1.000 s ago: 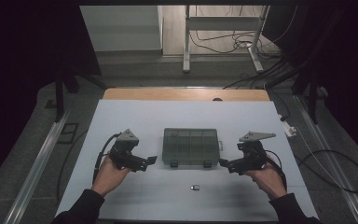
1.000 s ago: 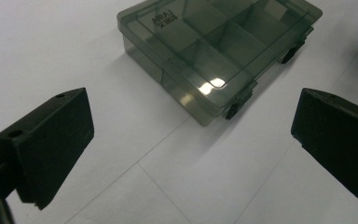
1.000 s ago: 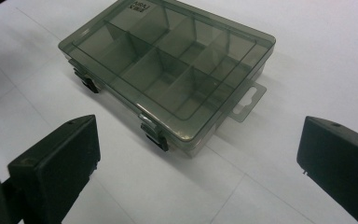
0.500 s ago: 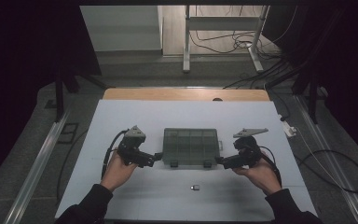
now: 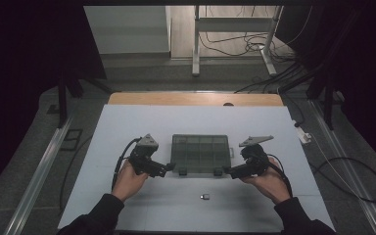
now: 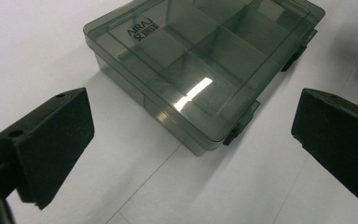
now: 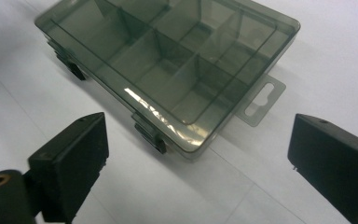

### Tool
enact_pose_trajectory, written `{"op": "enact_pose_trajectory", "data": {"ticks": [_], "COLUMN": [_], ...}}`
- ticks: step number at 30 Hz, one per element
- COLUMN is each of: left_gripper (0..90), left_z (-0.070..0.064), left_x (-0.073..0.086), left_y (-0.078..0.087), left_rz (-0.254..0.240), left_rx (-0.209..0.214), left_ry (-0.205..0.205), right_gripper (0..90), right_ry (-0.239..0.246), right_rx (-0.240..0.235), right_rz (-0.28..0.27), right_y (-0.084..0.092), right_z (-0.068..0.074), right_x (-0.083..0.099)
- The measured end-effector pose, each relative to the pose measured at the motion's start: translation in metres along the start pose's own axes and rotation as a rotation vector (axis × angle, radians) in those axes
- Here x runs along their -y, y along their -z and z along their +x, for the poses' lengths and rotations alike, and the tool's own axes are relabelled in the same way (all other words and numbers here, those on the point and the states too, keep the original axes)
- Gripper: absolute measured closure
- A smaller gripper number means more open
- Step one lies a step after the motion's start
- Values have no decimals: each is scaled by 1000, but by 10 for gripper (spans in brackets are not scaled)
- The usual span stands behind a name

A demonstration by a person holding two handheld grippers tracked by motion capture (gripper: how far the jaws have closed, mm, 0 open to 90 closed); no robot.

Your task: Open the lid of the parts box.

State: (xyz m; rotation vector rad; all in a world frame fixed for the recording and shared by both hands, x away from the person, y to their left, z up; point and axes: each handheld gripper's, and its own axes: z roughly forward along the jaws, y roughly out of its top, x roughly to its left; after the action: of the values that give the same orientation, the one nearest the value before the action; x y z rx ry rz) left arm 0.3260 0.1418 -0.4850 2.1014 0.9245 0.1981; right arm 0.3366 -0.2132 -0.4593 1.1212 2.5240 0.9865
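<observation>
Claws L [image 5: 169, 169] & R [image 5: 226, 171] open, flanking closed box [image 5: 199, 152]; small clip [image 5: 204, 197] nearby.

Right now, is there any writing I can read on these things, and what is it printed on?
"AIRAJ": embossed near one corner of the lid of the smoky transparent plastic compartment box.
A short row of characters under it: too small to read.
Nothing else carries readable writing.

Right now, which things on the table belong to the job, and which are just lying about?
In the job:
- compartment box, lid shut
- left tongs, open
- right tongs, open

Lying about:
- small dark piece on the table
- white plug at the table's edge
</observation>
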Motion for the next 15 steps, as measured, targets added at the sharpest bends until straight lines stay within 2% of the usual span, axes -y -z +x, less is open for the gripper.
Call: {"op": "enact_pose_trajectory", "data": {"ticks": [8, 12, 15], "left_gripper": [0, 0, 0], "left_z": [-1, -1, -4], "left_x": [4, 7, 7], "left_y": [-7, -9, -10], "left_rz": [17, 14, 15], "left_rx": [-4, -1, -3], "left_ry": [-4, 5, -8], "right_gripper": [182, 294, 372], "right_ry": [25, 40, 43], "right_rx": [0, -6, -7], "right_rz": [16, 24, 24], "right_y": [-2, -2, -2], "right_z": [0, -1, -2], "right_x": [7, 11, 13]}}
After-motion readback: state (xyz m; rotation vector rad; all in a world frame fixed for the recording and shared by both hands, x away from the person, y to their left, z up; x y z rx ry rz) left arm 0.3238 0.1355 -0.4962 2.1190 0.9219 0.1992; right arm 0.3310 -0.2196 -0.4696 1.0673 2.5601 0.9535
